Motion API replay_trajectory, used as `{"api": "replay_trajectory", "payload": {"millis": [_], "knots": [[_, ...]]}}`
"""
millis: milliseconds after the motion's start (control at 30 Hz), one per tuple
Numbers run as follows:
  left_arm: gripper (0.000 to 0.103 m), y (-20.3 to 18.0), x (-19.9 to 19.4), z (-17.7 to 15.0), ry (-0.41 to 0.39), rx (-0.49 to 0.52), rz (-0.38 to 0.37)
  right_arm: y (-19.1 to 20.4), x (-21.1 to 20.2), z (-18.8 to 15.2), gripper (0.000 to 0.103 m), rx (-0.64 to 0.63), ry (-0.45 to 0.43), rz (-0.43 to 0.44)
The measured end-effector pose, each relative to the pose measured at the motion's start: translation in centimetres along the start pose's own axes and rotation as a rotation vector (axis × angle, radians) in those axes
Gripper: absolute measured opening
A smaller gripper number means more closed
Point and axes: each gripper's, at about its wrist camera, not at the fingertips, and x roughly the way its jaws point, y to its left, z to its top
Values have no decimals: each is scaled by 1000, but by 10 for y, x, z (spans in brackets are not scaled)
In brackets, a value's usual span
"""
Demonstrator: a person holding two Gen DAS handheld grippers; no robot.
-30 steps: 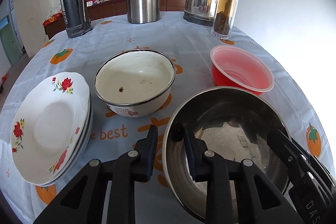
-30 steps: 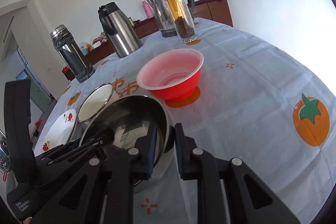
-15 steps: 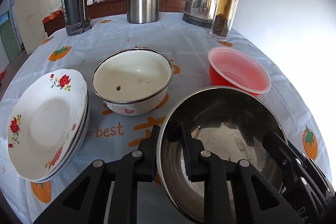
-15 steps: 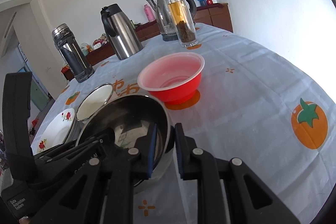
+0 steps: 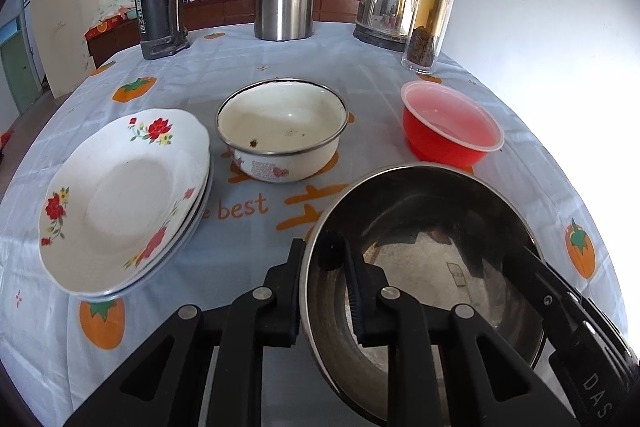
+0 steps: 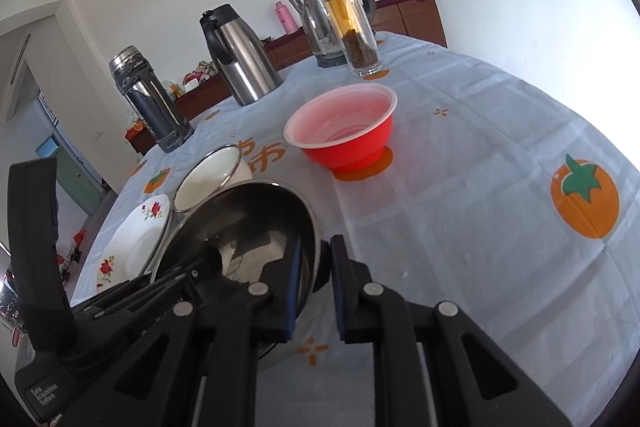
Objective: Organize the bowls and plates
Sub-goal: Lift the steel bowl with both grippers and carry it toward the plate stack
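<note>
While both sets of fingers are clamping the rim of the steel bowl (image 5: 424, 267), the step in hand is reading as the carrying of that bowl toward a stack; the left gripper (image 5: 324, 279) is pinching the near-left rim, one finger outside the wall and one inside, and the right gripper (image 6: 316, 287) is pinching the opposite rim the same way, so each is closed on metal with no gap showing; whether the bowl's base is clear of the desk (image 5: 256, 67) I cannot tell, since the fingers and the bowl's own wall are hiding it.

Judging from the layout, the next move is calling for a level two-handed carry over to the enamel bowl (image 5: 282, 131), which is sitting just beyond the steel one, or the smaller bowls going into it; the wide steel bowl looks too large to nest inside the enamel one.

Further out, the red plastic bowl (image 5: 450, 125) is standing to the right, apart from the others; the flowered plates (image 5: 120, 203) are lying stacked at the left; the steel bowl is looking shiny, shallow-walled and empty, its inside mirroring the room.
</note>
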Motion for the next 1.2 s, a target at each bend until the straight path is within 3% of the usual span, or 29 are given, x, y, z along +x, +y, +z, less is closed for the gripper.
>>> {"api": "replay_trajectory", "payload": {"millis": [800,1200], "knots": [[22,34,-51,-52,-20,-27,18,42,-42,-49,14,-69,11,-10],[22,78,-73,-67,-43,-67,65,84,-42,-63,14,-126,25,34]]}}
